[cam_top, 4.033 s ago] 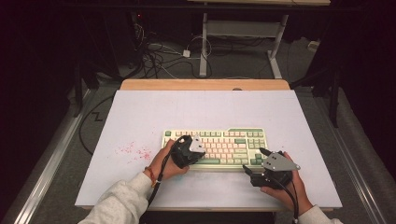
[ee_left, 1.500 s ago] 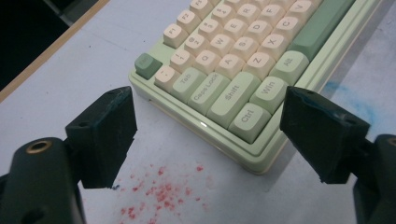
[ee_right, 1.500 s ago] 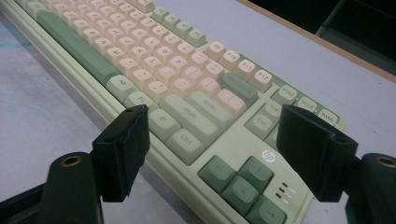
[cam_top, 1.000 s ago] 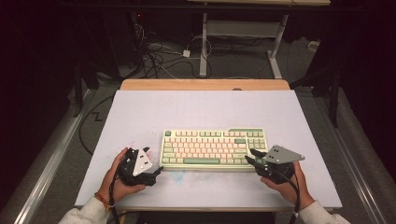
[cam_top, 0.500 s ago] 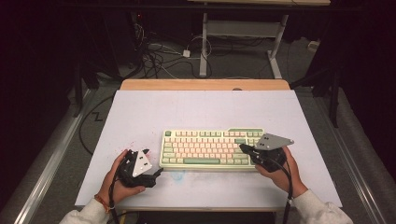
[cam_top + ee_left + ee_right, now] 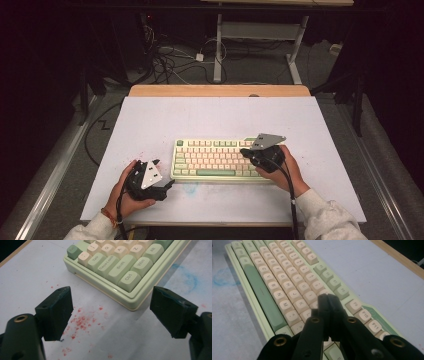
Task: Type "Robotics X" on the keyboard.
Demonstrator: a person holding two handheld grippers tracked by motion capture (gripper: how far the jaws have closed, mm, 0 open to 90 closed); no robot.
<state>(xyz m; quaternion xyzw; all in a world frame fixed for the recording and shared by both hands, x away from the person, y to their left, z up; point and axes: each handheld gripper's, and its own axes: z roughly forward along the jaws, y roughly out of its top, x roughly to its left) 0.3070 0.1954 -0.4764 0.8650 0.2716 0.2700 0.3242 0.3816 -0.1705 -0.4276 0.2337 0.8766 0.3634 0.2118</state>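
Note:
A pale green keyboard with cream keys lies on the white table top, near its front edge. My left gripper rests on the table just left of the keyboard's front left corner; its jaws stand wide open with bare table between them. My right gripper is over the right part of the keyboard. Its jaws are shut together with nothing in them, tips just above the cream keys; whether they touch a key I cannot tell.
Red specks dot the table between the left jaws, and a faint blue smear marks it in front of the keyboard. A wooden strip edges the table's far side. Cables and desk legs lie on the floor beyond.
My right gripper has moved left from beside the keyboard's right end to over its keys, jaws now shut. The left gripper has stayed where it was, open.

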